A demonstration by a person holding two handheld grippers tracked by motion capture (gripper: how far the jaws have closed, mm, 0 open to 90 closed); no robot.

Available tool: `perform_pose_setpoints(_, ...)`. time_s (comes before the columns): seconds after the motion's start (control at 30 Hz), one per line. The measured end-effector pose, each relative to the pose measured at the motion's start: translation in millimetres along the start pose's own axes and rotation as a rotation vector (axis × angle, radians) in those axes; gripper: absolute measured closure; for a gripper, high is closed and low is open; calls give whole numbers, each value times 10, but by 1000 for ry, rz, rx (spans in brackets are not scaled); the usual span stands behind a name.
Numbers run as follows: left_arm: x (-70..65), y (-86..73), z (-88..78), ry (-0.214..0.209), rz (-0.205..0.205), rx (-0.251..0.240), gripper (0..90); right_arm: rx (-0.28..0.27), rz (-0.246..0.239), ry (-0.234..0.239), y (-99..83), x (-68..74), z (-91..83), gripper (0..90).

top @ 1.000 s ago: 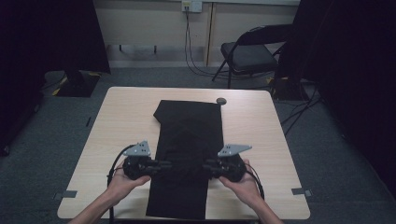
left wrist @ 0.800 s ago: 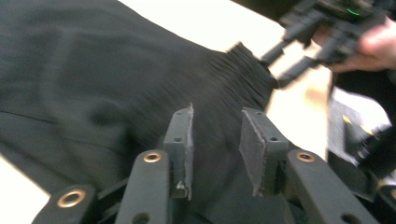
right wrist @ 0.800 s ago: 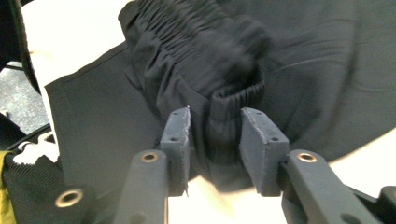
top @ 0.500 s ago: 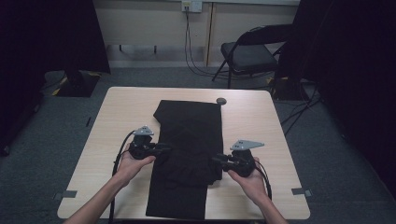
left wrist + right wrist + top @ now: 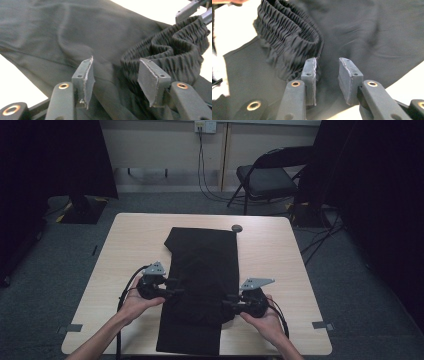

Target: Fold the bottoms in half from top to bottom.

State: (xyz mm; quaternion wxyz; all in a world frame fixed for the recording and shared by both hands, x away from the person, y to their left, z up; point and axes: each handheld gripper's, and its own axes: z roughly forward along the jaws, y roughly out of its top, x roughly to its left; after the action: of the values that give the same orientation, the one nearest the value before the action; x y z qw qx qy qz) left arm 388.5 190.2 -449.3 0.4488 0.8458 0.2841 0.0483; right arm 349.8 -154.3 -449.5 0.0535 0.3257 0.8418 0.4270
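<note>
Both grippers, left gripper (image 5: pixel 176 287) and right gripper (image 5: pixel 226 303), have jaws apart, the left's just opening, gripping nothing. The black trousers (image 5: pixel 202 270) lie folded mid-table, waistband (image 5: pixel 170 47) laid over; another fold probably remains, toward six o'clock.

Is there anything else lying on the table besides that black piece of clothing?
Yes, in the high view a small dark round object lies on the table just beyond the far right corner of the black garment.

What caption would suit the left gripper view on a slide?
Left gripper, jaws just opened, poised over black trousers beside their gathered elastic waistband.
</note>
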Motion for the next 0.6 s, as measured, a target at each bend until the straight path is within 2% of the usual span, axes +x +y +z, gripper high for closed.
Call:
perform_pose_setpoints(0.13,-210,-132,-146,-42,29,-1,433,36,-44,59,-141,201,-49,652)
perform_pose_setpoints(0.17,-244,-152,-168,-41,40,3,436,37,-51,74,-163,238,-65,646)
perform_pose_setpoints(0.23,-251,-165,-195,-41,27,-15,444,24,-60,75,-165,280,-103,643)
perform_pose_setpoints(0.33,-178,-122,-190,-39,3,-46,444,-16,-44,44,-67,243,-114,654)
perform_pose_setpoints(0.4,-126,-105,-169,-45,-41,-67,445,-39,-33,40,33,210,-66,652)
perform_pose_setpoints(0.53,-146,-121,-100,-28,-14,-27,445,-57,-33,-13,234,140,139,657)
perform_pose_setpoints(0.6,-148,-128,-95,-22,-12,-18,441,-47,-11,-10,314,91,312,648)
